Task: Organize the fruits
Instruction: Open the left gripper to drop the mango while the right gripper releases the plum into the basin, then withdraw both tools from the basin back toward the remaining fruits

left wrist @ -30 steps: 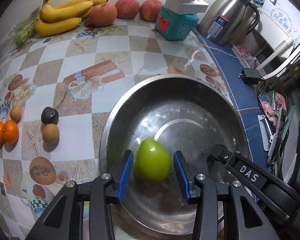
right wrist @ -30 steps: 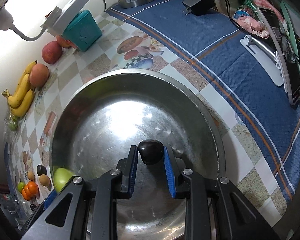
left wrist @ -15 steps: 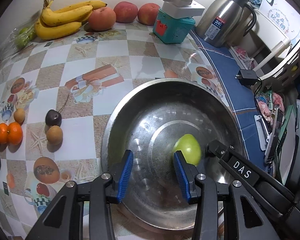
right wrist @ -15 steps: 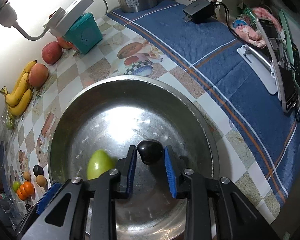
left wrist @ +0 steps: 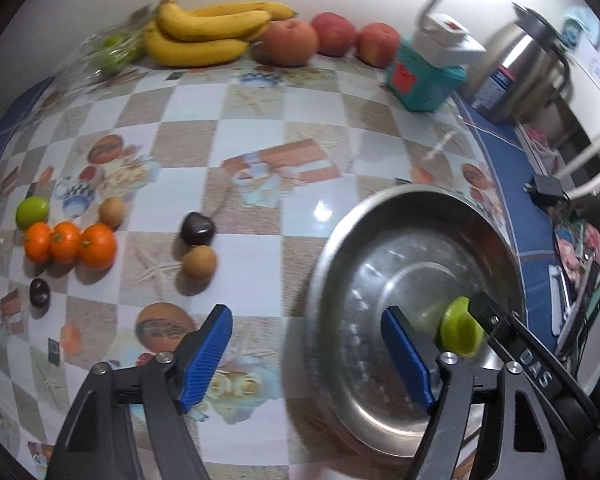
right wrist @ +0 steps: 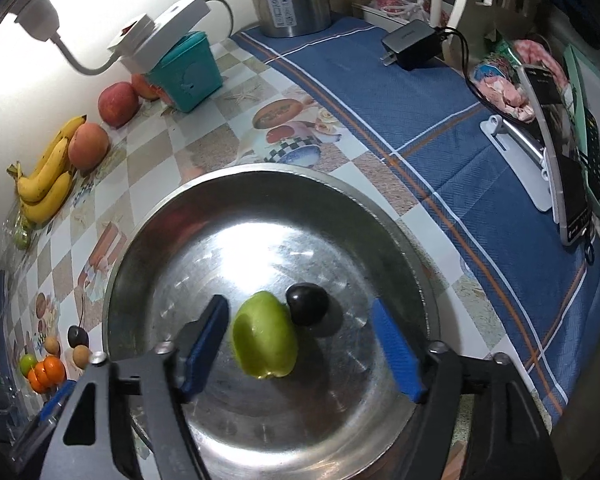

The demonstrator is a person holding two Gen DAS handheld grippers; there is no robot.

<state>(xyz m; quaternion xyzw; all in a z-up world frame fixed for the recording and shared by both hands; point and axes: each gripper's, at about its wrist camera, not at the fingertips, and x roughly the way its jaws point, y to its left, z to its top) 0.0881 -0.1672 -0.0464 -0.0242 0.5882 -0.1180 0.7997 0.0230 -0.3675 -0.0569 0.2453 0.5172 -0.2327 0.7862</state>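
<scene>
Steel bowl [right wrist: 380,216]: near centre of the checked tablecloth [left wrist: 260,136]. Right gripper [right wrist: 300,340]: jaws just opened, spread wide above the bowl, pinching nothing. Left gripper [left wrist: 306,354]: jaws just opened, spread, empty, straddling the bowl's left rim. Green fruit [right wrist: 265,336]: lying in the bowl, touching the dark plum [right wrist: 307,304] on its right. Bananas [left wrist: 208,34]: far left, by the wall.
</scene>
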